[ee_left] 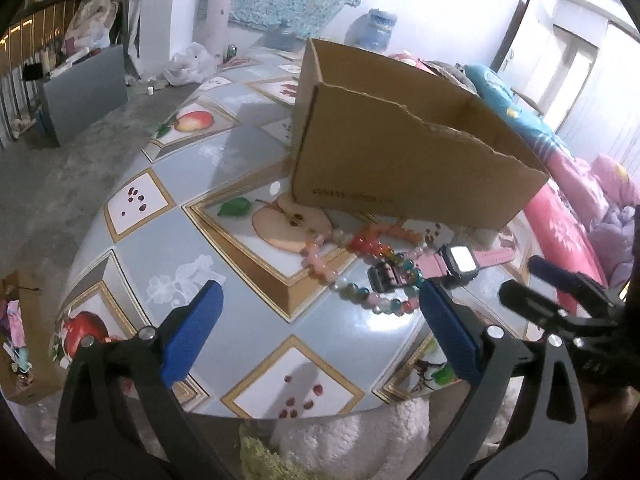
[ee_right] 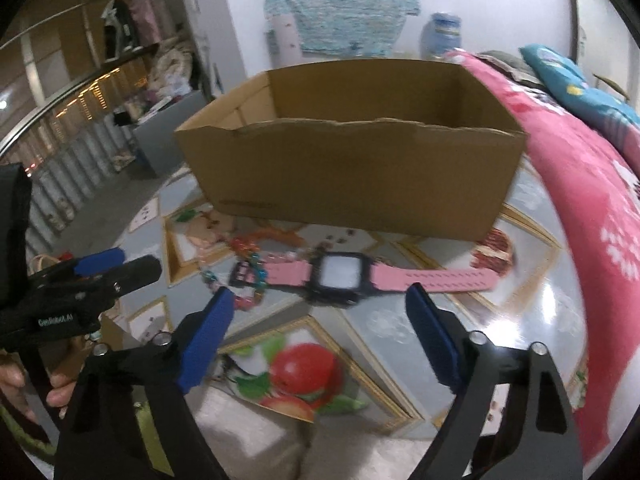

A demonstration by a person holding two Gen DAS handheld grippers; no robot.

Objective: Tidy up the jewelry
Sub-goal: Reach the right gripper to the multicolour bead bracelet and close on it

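A pink-strapped watch with a black case lies flat on the fruit-print table, just in front of an open cardboard box. Left of the watch, tangled together, lie a pink bead bracelet, an orange one and a multicoloured one. My right gripper is open, its blue pads spread just short of the watch with nothing between them. My left gripper is open too, hovering before the bracelets and holding nothing. Each gripper shows at the edge of the other's view.
The cardboard box has a torn front rim and stands mid-table. A bed with a pink blanket runs along the table's right side. The table's near edge is close below the grippers, with white fluffy fabric under it.
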